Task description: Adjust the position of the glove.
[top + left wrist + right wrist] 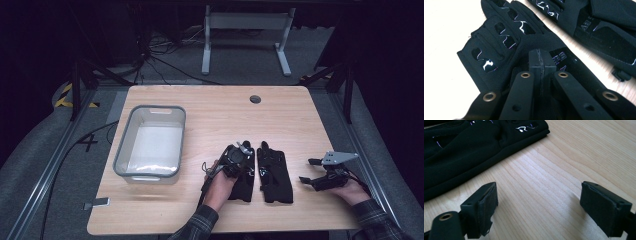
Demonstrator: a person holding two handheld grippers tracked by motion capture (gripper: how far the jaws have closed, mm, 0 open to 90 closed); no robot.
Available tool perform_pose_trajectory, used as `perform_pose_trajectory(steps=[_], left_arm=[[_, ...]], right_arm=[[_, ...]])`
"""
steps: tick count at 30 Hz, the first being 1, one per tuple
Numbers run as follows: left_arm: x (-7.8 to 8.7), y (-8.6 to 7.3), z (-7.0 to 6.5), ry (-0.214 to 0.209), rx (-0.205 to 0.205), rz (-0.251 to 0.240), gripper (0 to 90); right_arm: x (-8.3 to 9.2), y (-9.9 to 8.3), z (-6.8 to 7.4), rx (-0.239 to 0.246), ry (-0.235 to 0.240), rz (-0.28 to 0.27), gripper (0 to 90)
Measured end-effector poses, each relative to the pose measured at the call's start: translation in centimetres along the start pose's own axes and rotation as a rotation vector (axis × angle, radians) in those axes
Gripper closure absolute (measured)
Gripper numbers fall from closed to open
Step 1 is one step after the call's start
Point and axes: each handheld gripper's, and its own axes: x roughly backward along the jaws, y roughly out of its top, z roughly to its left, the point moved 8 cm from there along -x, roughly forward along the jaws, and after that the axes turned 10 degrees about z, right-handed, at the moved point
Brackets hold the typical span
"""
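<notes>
Two black gloves lie side by side on the wooden table (210,115), cuffs toward the person. My left gripper (244,156) hovers low over the left glove (244,184), its jaws pressed together. In the left gripper view my left gripper (540,58) is shut just above the left glove's (499,42) back, with no fabric visibly caught; the right glove (604,27) lies beyond. My right gripper (306,170) stands open over bare wood to the right of the right glove (275,175). Nothing sits between the pads of the right gripper (539,200), and the right glove's edge (461,152) lies ahead.
A clear plastic bin (118,155) with a grey rim stands at the table's left. A cable hole (255,99) sits near the far edge. A small grey clip (97,203) lies at the front left corner. White desk legs (206,45) stand on the floor beyond.
</notes>
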Motion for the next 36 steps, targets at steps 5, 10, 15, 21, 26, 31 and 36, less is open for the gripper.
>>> perform_pose_trajectory(steps=[5, 10, 15, 21, 26, 31, 36], left_arm=[[-0.4, 0.6, -0.2, -0.012, 0.016, -0.029, 89.8], [-0.2, 0.8, -0.2, -0.022, 0.016, -0.051, 82.3], [1.7, 0.2, 0.7, -0.02, 0.03, -0.08, 78.2], [2.5, -1.7, 1.9, 0.019, 0.032, -0.052, 65.1], [2.5, -2.8, 2.0, -0.021, 0.064, -0.045, 56.0], [2.6, -3.2, 1.9, -0.053, 0.08, -0.029, 47.5], [2.0, -3.4, 1.8, -0.048, 0.076, -0.014, 46.2]], right_arm=[[0.0, 0.0, 0.0, 0.001, 0.002, 0.0, 15.1], [0.0, 0.0, 0.0, 0.003, 0.003, -0.001, 15.4], [0.1, 0.1, 0.2, 0.011, 0.014, 0.018, 18.3], [-0.1, 0.8, 1.0, 0.015, 0.037, 0.023, 19.5], [0.3, 2.2, 2.0, 0.023, 0.068, -0.024, 27.3], [0.2, 3.4, 3.2, 0.058, 0.092, -0.046, 39.4], [-0.1, 4.1, 4.0, 0.076, 0.124, -0.053, 53.8]])
